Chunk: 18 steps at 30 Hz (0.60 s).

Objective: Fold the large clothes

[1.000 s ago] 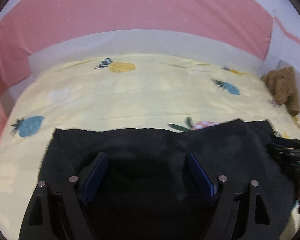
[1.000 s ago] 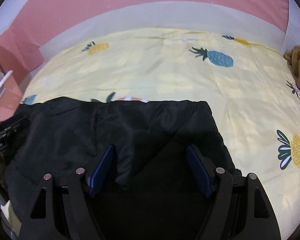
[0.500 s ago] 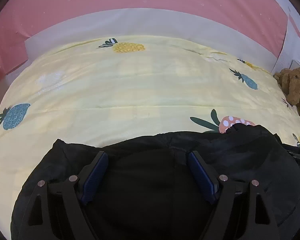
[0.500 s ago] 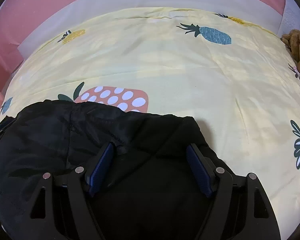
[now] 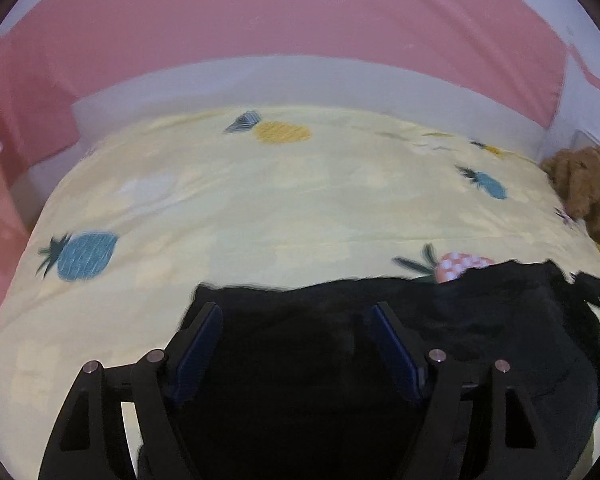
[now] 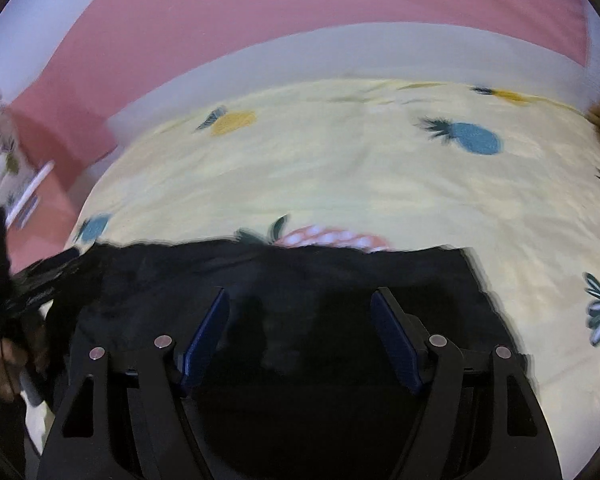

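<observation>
A large black garment [image 5: 480, 320] lies on a yellow fruit-print bed sheet [image 5: 260, 208]; it also shows in the right wrist view [image 6: 340, 280]. My left gripper [image 5: 296, 320] hovers over the garment's left part with its jaws wide apart and nothing between the blue pads [image 5: 198, 352]. My right gripper [image 6: 300, 308] hovers over the garment's right part, also wide open and empty. The other gripper and a hand [image 6: 4, 356] show at the left edge of the right wrist view. Both views are blurred.
A brown plush toy [image 5: 580, 188] sits at the bed's right edge. A pink and white wall [image 5: 300, 40] runs behind the bed. Pink furniture [image 6: 48, 184] stands at the left of the bed.
Both grippers stay open and have drawn back and up from the garment. The garment's far edge now lies flatter and straighter than half a second ago.
</observation>
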Tool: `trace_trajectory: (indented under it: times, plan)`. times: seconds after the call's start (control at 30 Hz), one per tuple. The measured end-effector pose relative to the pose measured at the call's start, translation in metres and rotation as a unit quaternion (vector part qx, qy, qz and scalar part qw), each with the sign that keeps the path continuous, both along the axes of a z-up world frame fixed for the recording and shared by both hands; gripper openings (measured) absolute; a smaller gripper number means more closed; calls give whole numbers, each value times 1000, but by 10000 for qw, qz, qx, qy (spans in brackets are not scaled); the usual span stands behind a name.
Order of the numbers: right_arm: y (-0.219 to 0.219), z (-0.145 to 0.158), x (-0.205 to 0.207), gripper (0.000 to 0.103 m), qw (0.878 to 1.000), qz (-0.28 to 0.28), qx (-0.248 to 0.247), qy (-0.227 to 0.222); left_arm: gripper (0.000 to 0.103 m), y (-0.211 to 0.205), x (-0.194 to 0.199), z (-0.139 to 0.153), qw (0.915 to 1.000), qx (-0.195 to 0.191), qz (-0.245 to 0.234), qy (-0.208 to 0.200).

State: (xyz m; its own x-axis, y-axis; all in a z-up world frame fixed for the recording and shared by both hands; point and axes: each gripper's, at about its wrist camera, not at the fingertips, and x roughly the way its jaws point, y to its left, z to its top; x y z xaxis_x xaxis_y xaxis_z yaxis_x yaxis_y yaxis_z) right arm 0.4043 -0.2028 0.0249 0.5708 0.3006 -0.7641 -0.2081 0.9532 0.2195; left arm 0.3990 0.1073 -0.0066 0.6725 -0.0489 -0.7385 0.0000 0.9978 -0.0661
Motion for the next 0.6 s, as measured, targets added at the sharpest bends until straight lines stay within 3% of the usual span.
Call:
trace_trajectory:
  times: [0.1, 0.27, 0.37, 0.5, 0.6]
  plan:
    - [30, -36, 22, 63, 9979, 175, -477, 396, 69, 11, 11, -23, 9997, -30, 122, 204]
    - [35, -63, 46, 63, 9965, 166, -590, 566, 69, 26, 21, -45, 9984, -455, 272, 182]
    - [35, -75, 50, 63, 9969, 134, -590, 495, 69, 24, 25, -55, 9980, -510, 344, 131]
    - [32, -68, 43, 61, 9978, 99, -497, 438, 68, 19, 26, -51, 9986, -288, 383, 206]
    - [10, -40, 34, 60, 9987, -50, -432, 253, 62, 17, 13, -26, 9992, -212, 335, 43]
